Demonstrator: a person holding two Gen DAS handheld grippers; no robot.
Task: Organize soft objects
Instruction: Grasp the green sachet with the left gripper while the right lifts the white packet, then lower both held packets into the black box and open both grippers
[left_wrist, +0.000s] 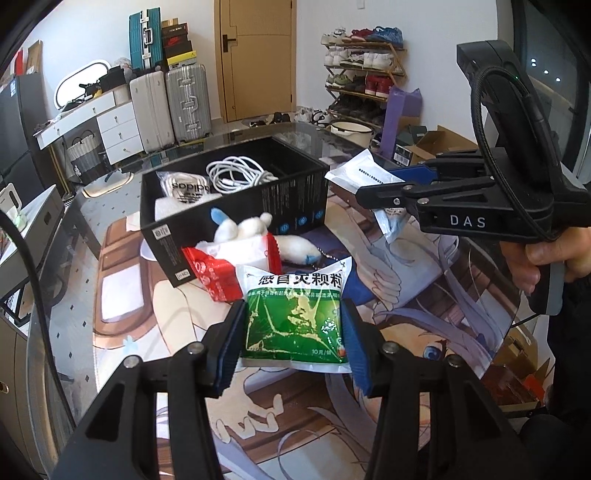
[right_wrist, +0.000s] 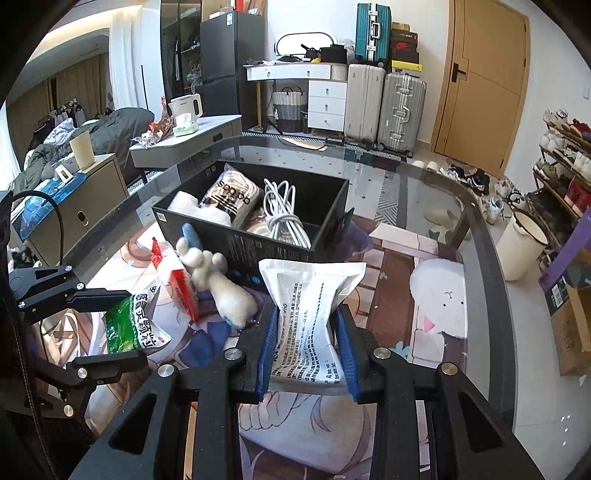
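We hold a green-and-white foil medicine sachet (left_wrist: 295, 317) pinched in our left gripper (left_wrist: 291, 343) and a white printed foil pouch (right_wrist: 310, 317) squeezed in our right gripper (right_wrist: 308, 350), both raised just before the open black cardboard box (right_wrist: 258, 243) on the glass table (right_wrist: 424, 184)

Daylight is filling the room and both of my views are reading bright and evenly lit. The glass bench (right_wrist: 424, 192) ahead of my right gripper (right_wrist: 308, 350) is mirroring the pale wall and the window light, and that sheen is washing out its far edge. The green sachet (left_wrist: 295, 317) between my left gripper's (left_wrist: 291, 343) fingers is throwing small glints off its foil. Shadows are staying soft. The fisheye is bending everything outward, the corners are going black, and the gripper arms nearest the lens are looking slightly soft.
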